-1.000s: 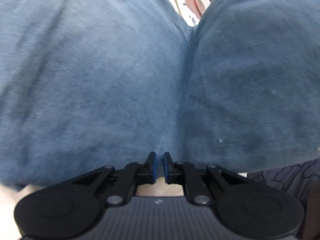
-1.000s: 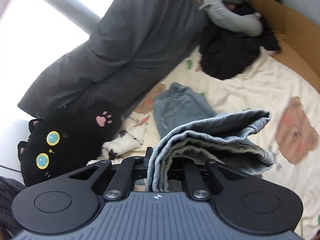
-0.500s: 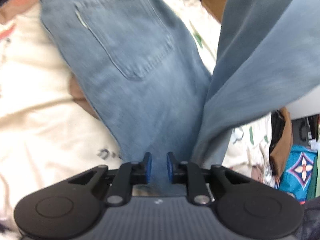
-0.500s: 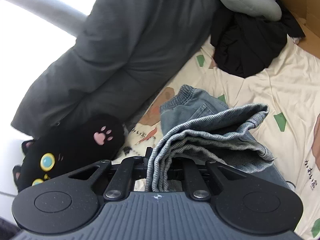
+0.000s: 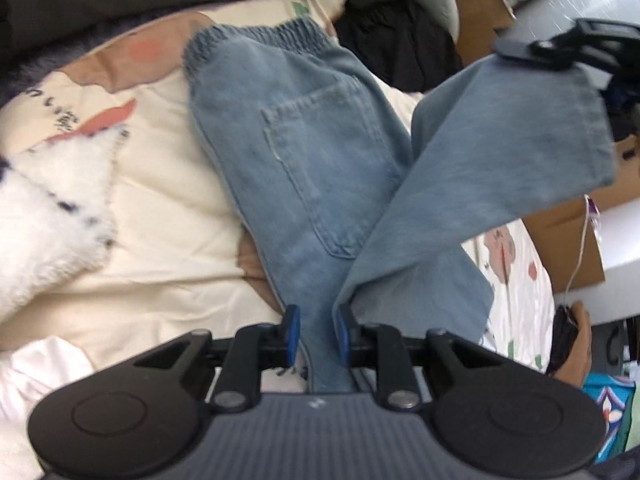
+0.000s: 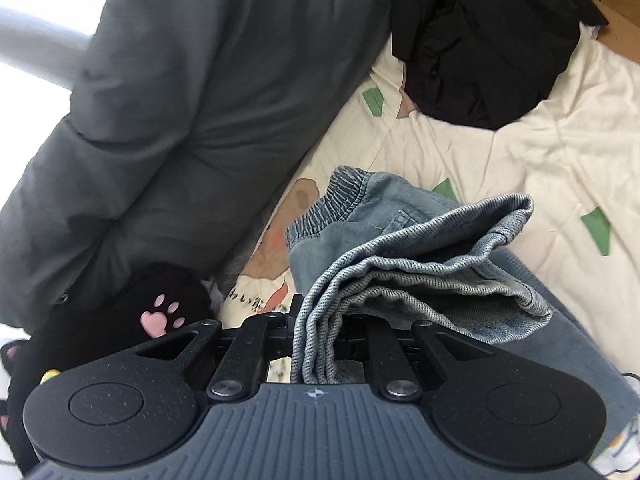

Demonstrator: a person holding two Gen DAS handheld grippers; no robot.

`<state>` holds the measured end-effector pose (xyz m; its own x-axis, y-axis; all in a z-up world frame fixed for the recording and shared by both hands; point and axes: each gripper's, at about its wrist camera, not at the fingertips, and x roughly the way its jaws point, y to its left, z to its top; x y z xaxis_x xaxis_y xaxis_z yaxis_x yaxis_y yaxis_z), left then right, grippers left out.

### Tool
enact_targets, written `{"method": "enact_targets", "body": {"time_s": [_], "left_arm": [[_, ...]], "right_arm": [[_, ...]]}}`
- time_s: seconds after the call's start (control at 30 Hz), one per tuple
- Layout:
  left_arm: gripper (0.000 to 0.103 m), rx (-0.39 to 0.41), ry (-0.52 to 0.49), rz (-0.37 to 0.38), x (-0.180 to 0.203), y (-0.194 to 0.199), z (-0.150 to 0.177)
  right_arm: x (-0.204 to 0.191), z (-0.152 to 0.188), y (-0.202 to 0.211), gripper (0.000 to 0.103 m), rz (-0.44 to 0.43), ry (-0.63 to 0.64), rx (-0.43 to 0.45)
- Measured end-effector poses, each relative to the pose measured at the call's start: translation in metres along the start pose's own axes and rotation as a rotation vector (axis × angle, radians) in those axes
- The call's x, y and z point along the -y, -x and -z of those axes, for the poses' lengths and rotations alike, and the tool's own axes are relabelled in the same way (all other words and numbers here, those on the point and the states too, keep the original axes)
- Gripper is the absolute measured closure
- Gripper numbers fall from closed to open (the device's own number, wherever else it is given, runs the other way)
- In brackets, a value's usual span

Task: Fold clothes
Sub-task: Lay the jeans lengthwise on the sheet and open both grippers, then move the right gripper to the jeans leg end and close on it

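denim jeans [image 6: 420, 276] bunched in right tongs [image 6: 316, 320]

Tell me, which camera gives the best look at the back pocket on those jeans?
The left wrist view. There the back pocket lies flat and whole on the jeans, spread across the cream bedsheet. The right wrist view shows only a small corner of it, mostly hidden behind the bunched hem held in the right gripper.

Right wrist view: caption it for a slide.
Right gripper clamps the bunched hems of blue jeans above a cream bedspread.
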<state>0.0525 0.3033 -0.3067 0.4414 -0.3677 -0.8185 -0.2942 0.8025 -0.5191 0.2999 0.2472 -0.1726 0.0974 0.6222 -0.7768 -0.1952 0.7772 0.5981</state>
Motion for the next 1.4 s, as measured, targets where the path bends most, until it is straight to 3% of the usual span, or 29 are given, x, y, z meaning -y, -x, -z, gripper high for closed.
{"method": "enact_targets", "body": {"time_s": [0.17,0.3,0.37,0.57,0.8,1.0,1.23,1.4], "left_arm": [[0.082,0.023,0.047,-0.027,-0.016,0.008,-0.002],[0.082,0.038,0.077,-0.050,-0.026,0.016,-0.003],[0.081,0.042,0.089,-0.060,-0.029,0.020,-0.004],[0.077,0.056,0.101,-0.075,-0.035,0.026,-0.006],[0.076,0.077,0.114,-0.086,-0.034,0.025,-0.008],[0.066,0.113,0.104,-0.083,-0.032,0.020,-0.020],[0.053,0.145,0.100,-0.083,-0.031,0.013,-0.039],[0.051,0.094,0.076,-0.082,-0.026,-0.007,-0.042]], "right_arm": [[0.003,-0.014,-0.045,0.088,0.012,-0.073,-0.003],[0.003,-0.025,-0.077,0.073,-0.015,-0.114,-0.021],[-0.001,-0.031,-0.092,0.072,-0.023,-0.120,-0.031],[-0.023,-0.055,-0.098,0.064,-0.047,-0.093,-0.017],[-0.013,-0.058,-0.082,0.059,-0.037,-0.077,-0.011],[0.016,-0.045,-0.058,0.059,-0.005,-0.090,-0.002],[0.059,-0.013,-0.007,0.056,0.044,-0.096,0.037],[0.098,0.025,0.036,0.045,0.089,-0.114,0.115]]}}
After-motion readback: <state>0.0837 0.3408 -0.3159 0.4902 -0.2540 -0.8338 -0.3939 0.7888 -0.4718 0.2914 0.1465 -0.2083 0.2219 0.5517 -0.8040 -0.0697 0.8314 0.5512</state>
